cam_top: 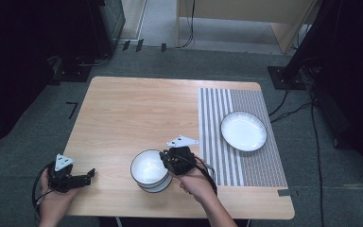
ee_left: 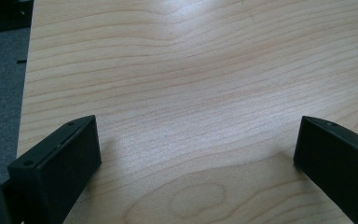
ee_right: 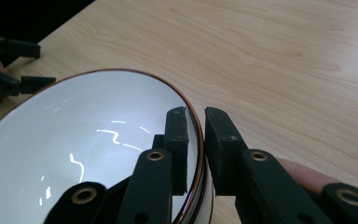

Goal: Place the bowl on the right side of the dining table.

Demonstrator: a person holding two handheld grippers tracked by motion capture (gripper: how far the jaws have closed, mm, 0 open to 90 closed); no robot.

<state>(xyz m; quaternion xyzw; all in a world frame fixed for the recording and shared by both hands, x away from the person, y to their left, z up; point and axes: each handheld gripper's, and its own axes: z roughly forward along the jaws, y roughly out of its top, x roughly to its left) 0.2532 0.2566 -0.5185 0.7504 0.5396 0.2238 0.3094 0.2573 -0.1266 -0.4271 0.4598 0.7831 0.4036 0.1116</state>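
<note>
A white bowl [cam_top: 149, 170] with a dark rim stands near the front edge of the wooden table [cam_top: 132, 113]. My right gripper [cam_top: 167, 163] is at the bowl's right side. In the right gripper view the bowl [ee_right: 74, 140] lies close up and my right gripper [ee_right: 196, 112] is shut on its rim, one jaw inside the bowl and one outside. My left gripper [cam_top: 90, 176] rests at the table's front left corner, apart from the bowl. Seen from its own camera, my left gripper [ee_left: 198, 123] stands wide open over bare wood with nothing between its jaws.
A grey striped placemat [cam_top: 217, 151] covers the right part of the table, and a white plate [cam_top: 243, 131] with a dark rim lies on it. Bare wood stretches across the middle and back left. Dark stands and cables are on the floor around the table.
</note>
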